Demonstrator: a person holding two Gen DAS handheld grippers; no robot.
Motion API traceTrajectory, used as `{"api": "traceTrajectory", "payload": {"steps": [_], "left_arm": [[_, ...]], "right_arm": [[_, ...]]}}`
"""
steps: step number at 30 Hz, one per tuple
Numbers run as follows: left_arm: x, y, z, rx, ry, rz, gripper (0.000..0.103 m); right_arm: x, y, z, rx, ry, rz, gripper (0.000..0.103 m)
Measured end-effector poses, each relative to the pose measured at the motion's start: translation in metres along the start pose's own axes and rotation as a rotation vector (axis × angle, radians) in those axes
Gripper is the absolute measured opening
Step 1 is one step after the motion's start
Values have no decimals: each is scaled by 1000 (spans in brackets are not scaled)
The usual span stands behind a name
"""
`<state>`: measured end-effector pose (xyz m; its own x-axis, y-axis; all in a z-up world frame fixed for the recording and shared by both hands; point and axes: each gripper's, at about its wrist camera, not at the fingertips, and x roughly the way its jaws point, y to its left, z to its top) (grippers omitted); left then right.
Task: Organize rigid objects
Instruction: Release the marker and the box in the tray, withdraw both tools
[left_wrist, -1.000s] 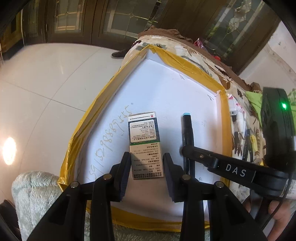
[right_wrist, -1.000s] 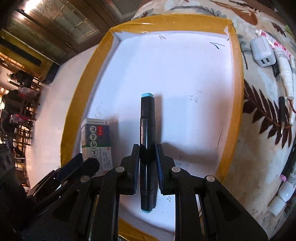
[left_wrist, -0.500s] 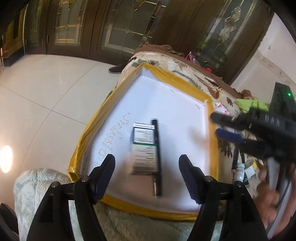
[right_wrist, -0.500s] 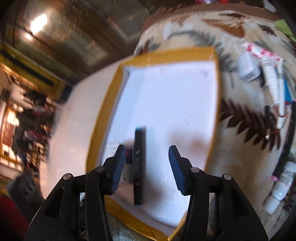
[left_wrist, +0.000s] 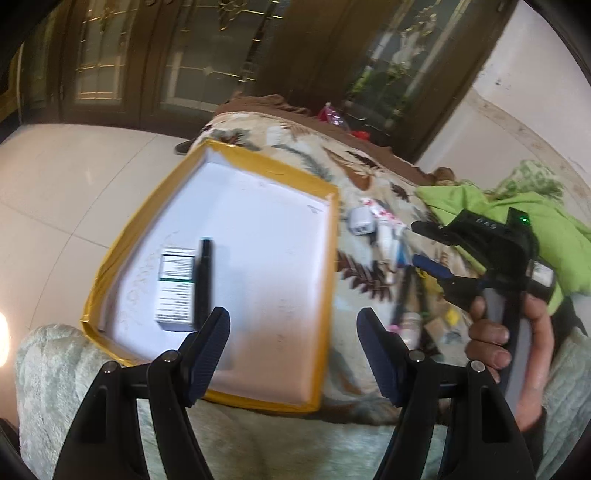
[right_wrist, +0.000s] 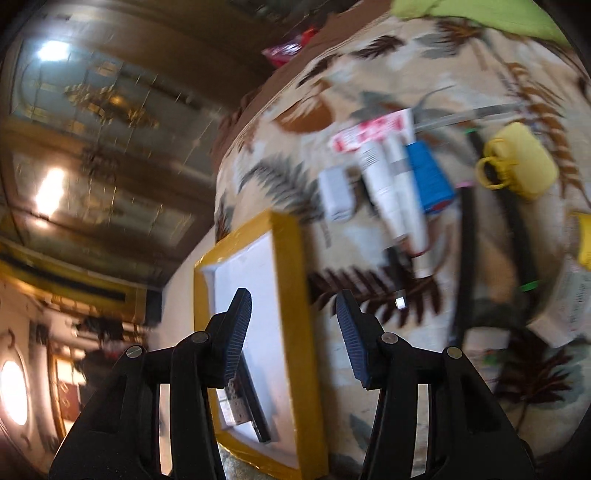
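Observation:
A white tray with a yellow taped rim (left_wrist: 334, 258) lies on a patterned cloth. In it a small white and green box (left_wrist: 175, 288) lies beside a black marker (left_wrist: 203, 280), touching or nearly so. My left gripper (left_wrist: 293, 354) is open and empty, held above the tray's near edge. My right gripper (right_wrist: 293, 332) is open and empty, above the tray's rim (right_wrist: 295, 295); it shows in the left wrist view (left_wrist: 436, 247) to the right of the tray. The marker (right_wrist: 255, 402) and box (right_wrist: 236, 406) show low in the right wrist view.
Loose items lie on the cloth right of the tray: a white charger (right_wrist: 334, 194), white tubes (right_wrist: 388, 192), a blue box (right_wrist: 428, 177), a yellow case (right_wrist: 524, 162), black cables (right_wrist: 467, 229). A green cloth (left_wrist: 480, 206) lies behind. The floor (left_wrist: 66, 177) drops off left.
Both grippers let go and opened: the left released the box, the right released the marker beside it. Both pulled back, and the right swung toward the loose items on the right.

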<state>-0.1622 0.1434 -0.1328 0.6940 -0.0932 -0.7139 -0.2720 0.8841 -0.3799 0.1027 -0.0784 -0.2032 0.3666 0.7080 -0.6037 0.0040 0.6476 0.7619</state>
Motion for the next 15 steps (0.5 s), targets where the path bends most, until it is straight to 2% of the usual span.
{"api": "traceTrajectory", "payload": {"steps": [8,15], "left_arm": [[-6,-21,-2,27,19,-17,72],[0,-30,-6,24,38,-38,72]], "right_arm": [[-41,-46,7,101,-100,-126,48],[-51,-48,1,86,-98,-183,48]]}}
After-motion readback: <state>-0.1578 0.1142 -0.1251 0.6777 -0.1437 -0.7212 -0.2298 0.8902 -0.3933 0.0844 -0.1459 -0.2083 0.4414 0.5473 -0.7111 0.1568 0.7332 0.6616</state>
